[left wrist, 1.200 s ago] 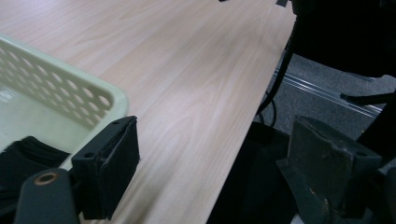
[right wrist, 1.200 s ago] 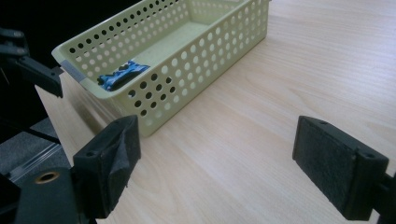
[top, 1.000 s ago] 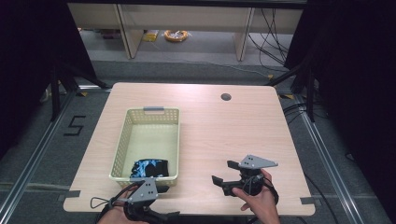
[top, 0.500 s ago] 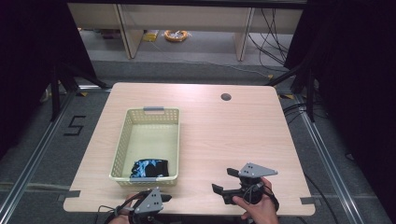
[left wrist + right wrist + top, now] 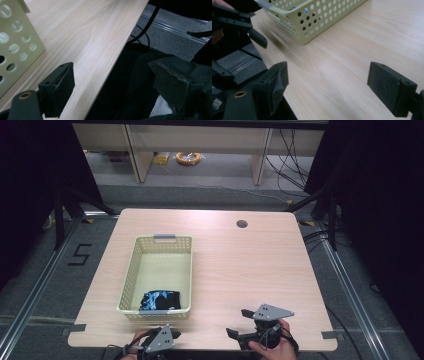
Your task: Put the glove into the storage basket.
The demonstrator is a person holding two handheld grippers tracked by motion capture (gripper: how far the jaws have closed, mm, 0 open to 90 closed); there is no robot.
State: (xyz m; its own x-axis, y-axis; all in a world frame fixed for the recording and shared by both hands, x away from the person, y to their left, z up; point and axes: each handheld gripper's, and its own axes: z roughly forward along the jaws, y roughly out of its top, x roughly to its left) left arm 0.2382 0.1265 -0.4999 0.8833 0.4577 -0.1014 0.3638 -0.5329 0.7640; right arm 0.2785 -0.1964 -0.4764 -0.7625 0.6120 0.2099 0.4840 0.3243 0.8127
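Note:
A pale yellow perforated basket (image 5: 131,275) stands on the left half of the wooden table (image 5: 240,265). A dark cloth with blue patches (image 5: 160,300) lies in its near end. My left gripper (image 5: 162,340) sits low at the table's near edge, just below the basket. In the left gripper view its jaws (image 5: 115,87) are open and empty, straddling the table edge, with the basket's corner (image 5: 15,45) to the left. My right gripper (image 5: 239,322) hovers near the front edge, right of the basket. In its own view it (image 5: 329,85) is open over bare wood, the basket (image 5: 312,15) ahead.
A round cable hole (image 5: 242,224) is in the table's far right part. Beyond the table are a shelf's legs and a coiled orange cable (image 5: 188,157) on the floor. Metal rails (image 5: 350,290) run along both sides. The left gripper (image 5: 239,22) appears at the upper left of the right gripper view.
Both grippers have drawn back toward the table's near edge. The left one has sunk lower at the edge. Both stay open; basket and cloth have not moved.

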